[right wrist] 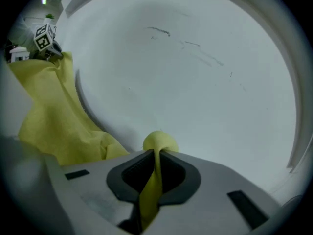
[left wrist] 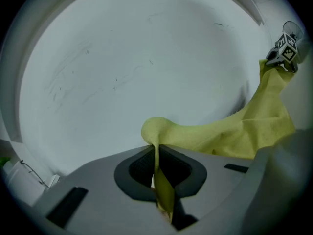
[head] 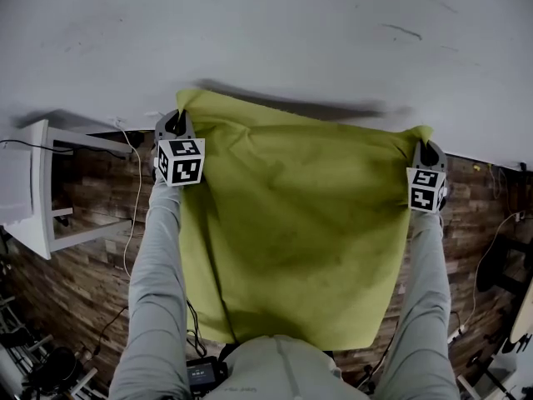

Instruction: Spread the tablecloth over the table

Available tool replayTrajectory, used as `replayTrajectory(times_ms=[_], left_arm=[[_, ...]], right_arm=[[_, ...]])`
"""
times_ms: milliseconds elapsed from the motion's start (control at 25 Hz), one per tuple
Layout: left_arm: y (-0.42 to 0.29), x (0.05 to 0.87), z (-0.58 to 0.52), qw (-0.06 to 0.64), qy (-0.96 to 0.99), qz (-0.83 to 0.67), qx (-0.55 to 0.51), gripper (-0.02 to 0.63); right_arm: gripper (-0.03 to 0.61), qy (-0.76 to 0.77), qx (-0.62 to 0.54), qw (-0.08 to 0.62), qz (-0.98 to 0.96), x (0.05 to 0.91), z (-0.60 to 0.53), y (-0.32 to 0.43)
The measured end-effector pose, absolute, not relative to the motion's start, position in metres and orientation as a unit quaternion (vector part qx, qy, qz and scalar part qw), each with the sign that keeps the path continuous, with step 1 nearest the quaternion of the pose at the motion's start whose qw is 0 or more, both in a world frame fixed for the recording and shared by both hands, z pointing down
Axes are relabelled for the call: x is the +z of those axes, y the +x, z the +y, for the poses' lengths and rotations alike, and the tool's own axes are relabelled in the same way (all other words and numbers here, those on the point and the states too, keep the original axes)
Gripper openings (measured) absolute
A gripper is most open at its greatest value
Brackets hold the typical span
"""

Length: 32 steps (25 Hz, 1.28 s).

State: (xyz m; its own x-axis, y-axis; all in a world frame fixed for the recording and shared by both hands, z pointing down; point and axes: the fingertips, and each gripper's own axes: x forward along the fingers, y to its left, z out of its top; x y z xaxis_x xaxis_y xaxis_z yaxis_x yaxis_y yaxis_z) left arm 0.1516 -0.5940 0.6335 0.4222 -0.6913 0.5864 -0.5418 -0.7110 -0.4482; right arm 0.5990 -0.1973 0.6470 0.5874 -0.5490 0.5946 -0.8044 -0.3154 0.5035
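- A big white table (head: 266,40) fills the top of the head view. Brown wood floor (head: 83,240) shows below it on both sides.
- At the far left, a small white stand (head: 29,186) sits on the floor.
- Left of the middle, the left gripper (head: 177,122) has its jaws pressed tight on one top corner of the yellow tablecloth (head: 291,232).
- The tablecloth hangs in the middle, pulled flat between both grippers. Its top edge crosses the table's near edge, and the rest drops down toward the bottom.
- At the right, the right gripper (head: 426,147) pinches the other top corner the same way.
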Motion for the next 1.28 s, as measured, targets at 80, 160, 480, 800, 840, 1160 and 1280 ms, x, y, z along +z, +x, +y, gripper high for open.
replayTrajectory(times_ms=[80, 160, 480, 800, 840, 1160, 1280], left_arm=[[0.148, 0.634, -0.595, 0.089, -0.838, 0.371, -0.39, 0.029], [0.144, 0.632, -0.595, 0.08, -0.839, 0.377, -0.384, 0.034], [0.138, 0.605, -0.596, 0.064, -0.849, 0.385, -0.357, 0.103], [0.114, 0.602, -0.566, 0.057, -0.85, 0.374, -0.366, 0.103], [0.108, 0.602, -0.56, 0.055, -0.85, 0.374, -0.366, 0.103], [0.047, 0.59, -0.493, 0.029, -0.849, 0.377, -0.369, 0.103], [0.027, 0.575, -0.465, 0.024, -0.853, 0.381, -0.357, 0.103]], right_arm=[[0.026, 0.799, 0.178, 0.389, -0.423, 0.653, -0.193, 0.598], [0.036, 0.807, 0.184, 0.377, -0.416, 0.651, -0.187, 0.598], [0.095, 0.814, 0.182, 0.362, -0.416, 0.632, -0.173, 0.59], [0.095, 0.809, 0.183, 0.356, -0.431, 0.618, -0.164, 0.556], [0.095, 0.807, 0.183, 0.355, -0.434, 0.616, -0.161, 0.549], [0.095, 0.792, 0.177, 0.345, -0.471, 0.598, -0.13, 0.469], [0.095, 0.789, 0.17, 0.337, -0.485, 0.586, -0.116, 0.437]])
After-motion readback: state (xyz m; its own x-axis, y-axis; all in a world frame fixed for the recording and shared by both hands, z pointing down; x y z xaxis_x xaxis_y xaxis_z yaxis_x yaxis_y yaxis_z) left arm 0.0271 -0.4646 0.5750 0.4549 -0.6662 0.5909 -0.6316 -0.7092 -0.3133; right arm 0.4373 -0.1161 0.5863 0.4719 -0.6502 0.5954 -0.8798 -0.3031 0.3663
